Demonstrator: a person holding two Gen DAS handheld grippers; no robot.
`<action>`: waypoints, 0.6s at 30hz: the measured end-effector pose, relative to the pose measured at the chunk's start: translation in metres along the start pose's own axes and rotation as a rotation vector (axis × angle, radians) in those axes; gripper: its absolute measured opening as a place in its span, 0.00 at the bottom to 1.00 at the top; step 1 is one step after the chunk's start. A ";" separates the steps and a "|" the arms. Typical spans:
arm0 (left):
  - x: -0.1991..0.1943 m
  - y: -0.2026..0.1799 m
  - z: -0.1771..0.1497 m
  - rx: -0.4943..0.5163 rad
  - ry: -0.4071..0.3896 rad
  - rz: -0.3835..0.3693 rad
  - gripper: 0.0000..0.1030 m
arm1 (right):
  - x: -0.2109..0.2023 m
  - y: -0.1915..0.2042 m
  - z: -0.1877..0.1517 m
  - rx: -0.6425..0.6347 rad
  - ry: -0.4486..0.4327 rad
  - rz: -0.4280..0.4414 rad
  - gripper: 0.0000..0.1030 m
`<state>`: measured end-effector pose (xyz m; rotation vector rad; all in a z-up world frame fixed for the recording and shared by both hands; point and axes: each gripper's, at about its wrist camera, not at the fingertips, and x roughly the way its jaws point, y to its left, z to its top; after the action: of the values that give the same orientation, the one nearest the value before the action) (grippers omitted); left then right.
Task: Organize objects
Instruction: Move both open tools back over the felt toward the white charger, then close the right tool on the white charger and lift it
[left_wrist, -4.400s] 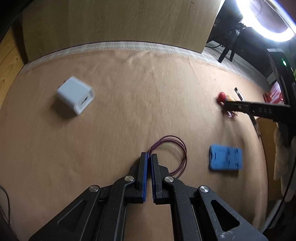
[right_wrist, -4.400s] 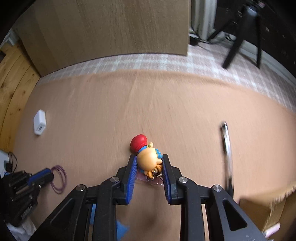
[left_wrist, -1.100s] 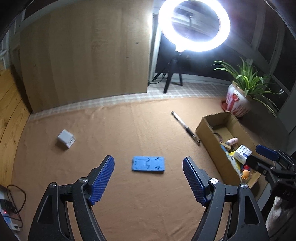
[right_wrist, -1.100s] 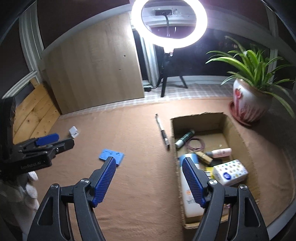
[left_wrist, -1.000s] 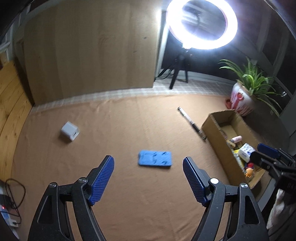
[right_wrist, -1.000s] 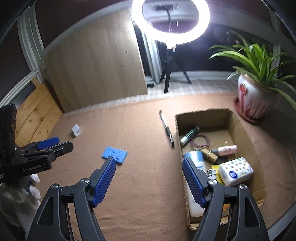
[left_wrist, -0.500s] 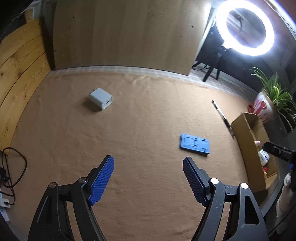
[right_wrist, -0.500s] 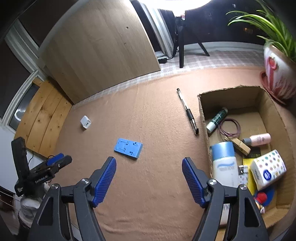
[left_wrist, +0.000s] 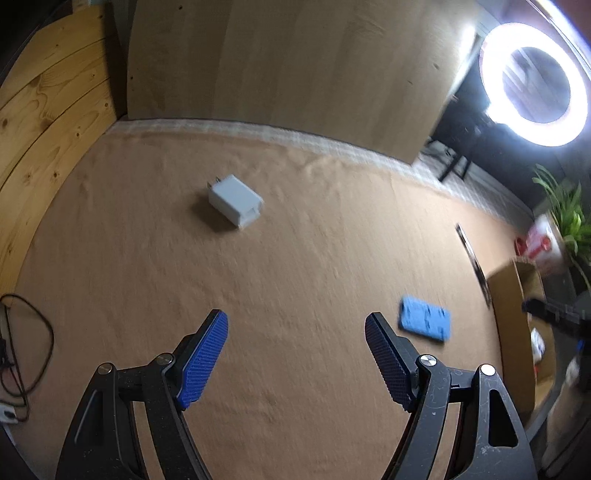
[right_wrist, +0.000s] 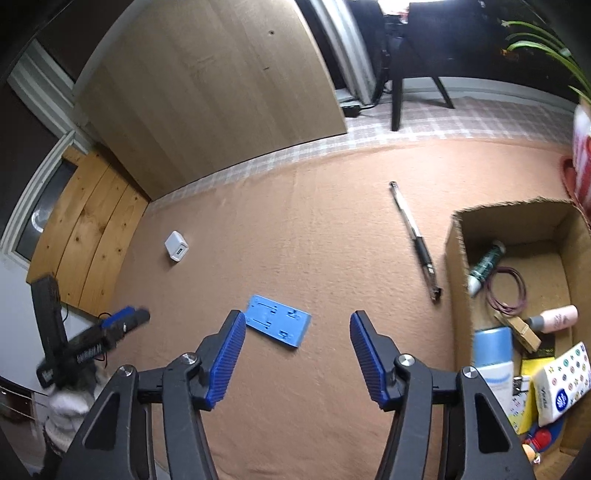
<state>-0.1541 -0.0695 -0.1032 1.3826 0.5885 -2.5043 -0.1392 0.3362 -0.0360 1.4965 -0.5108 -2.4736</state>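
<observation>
Risk: both hand-held grippers, left (left_wrist: 296, 334) and right (right_wrist: 297, 334), are open and empty; the thin blue plate (right_wrist: 279, 326) can slip from the pads, and the pen (right_wrist: 416, 242) can roll.

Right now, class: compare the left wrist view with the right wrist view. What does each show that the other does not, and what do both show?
Only the left wrist view shows the lit ring light and a black cable at the cloth's edge. Only the right wrist view shows inside the cardboard box: a purple cord loop, a pink bottle and a dotted tissue pack. Both show the white charger, the blue plate and the pen.
</observation>
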 end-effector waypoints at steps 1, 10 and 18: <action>0.001 0.003 0.007 -0.011 -0.007 0.004 0.77 | 0.001 0.002 0.001 -0.003 0.000 0.002 0.52; 0.019 0.037 0.050 -0.072 -0.056 0.036 0.77 | 0.029 0.055 0.037 -0.087 -0.002 0.107 0.48; 0.048 0.053 0.055 -0.052 -0.057 -0.036 0.73 | 0.107 0.118 0.086 -0.172 0.112 0.215 0.48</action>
<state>-0.2015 -0.1410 -0.1305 1.2888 0.6669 -2.5287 -0.2655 0.2067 -0.0395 1.4218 -0.4036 -2.1967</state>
